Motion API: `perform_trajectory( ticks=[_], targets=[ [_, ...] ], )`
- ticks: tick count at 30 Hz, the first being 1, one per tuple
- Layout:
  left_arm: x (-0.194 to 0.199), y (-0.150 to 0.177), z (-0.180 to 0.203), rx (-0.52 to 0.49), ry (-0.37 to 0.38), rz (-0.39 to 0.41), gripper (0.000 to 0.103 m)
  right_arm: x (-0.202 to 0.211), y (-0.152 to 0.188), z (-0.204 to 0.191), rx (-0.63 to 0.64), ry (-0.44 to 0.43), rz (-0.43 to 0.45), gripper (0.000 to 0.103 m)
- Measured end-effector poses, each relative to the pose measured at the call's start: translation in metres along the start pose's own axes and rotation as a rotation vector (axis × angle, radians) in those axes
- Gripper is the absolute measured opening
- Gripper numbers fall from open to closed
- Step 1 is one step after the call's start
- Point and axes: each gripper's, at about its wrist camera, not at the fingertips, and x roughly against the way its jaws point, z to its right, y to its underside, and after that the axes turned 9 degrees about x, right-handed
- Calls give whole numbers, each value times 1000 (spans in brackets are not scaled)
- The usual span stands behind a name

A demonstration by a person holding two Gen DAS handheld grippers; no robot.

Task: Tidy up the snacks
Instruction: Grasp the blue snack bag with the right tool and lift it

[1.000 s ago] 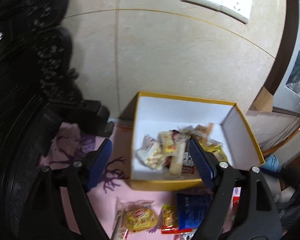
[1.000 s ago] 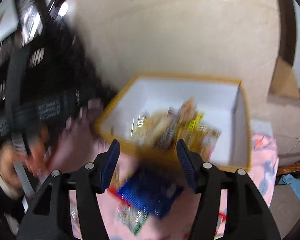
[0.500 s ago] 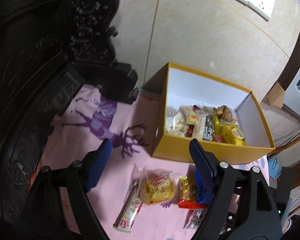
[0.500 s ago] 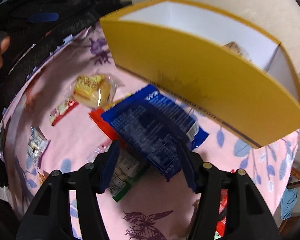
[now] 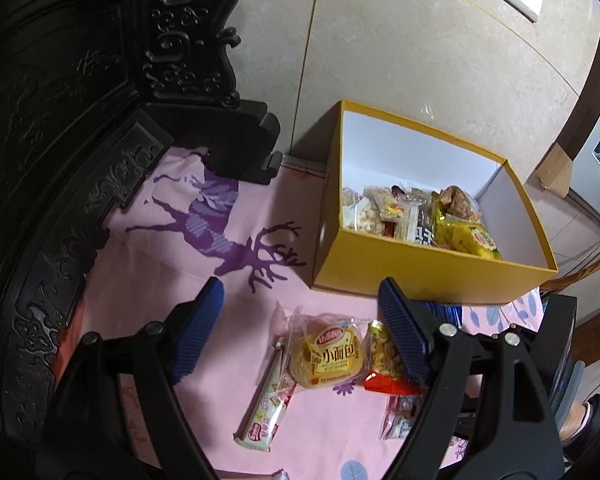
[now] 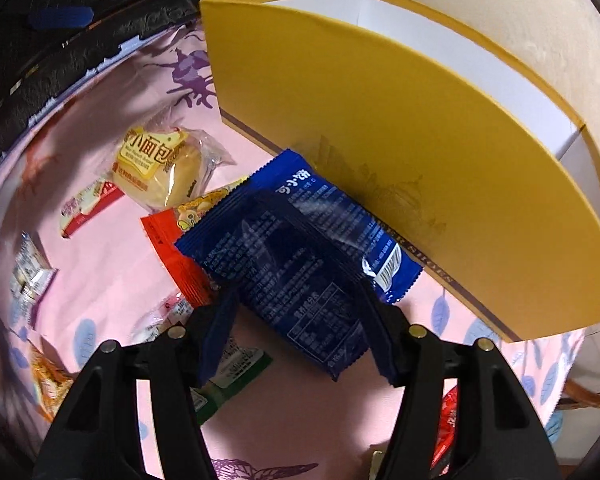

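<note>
A yellow box (image 5: 432,264) with white inner walls stands on the pink cloth and holds several snack packets (image 5: 416,216). My left gripper (image 5: 300,294) is open above the cloth in front of the box, over a small bread packet (image 5: 328,354), a red-and-yellow nut pack (image 5: 382,360) and a long white bar (image 5: 266,404). In the right wrist view, a blue packet (image 6: 300,256) lies flat against the box's front wall (image 6: 400,152). My right gripper (image 6: 296,298) is open low over it. Its fingers straddle the packet's near end without visibly pinching it.
Loose snacks lie left of the blue packet: the bread packet (image 6: 160,168), a red pack (image 6: 172,248), a green pack (image 6: 232,372) and a small white pack (image 6: 28,276). Dark carved furniture (image 5: 80,120) borders the cloth on the left. A tiled wall (image 5: 420,48) rises behind the box.
Both grippers have dropped toward the cloth. The left drew back from above the box to the loose snacks. The right came down in front of the box over the blue packet.
</note>
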Motion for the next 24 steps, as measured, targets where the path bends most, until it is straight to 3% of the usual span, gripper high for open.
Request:
perform_trajectory(
  ticks=[3,8,12,15,17,20,24],
  targets=[
    [-1,3,-1,3,-3,-7,81,0,-1,-12,62,19,-2,62],
    [-1,6,0,0,4,-16,81,-14,-4,-27,182,151,2,66],
    [1,8,4,-29,-2,-2,81,-17,-7,-21,153,163,25,66],
    [1,11,4,-35,4,-5,81,-13,-5,-15,116,153,44,55],
    [1,14,4,-43,-1,-7,81,-8,-7,-8,65,126,64,37],
    [0,21,4,-50,0,-19,81,2,-8,-7,37,118,82,22],
    [3,28,-6,-41,-9,-27,81,18,-5,-1,-32,109,109,16]
  ],
)
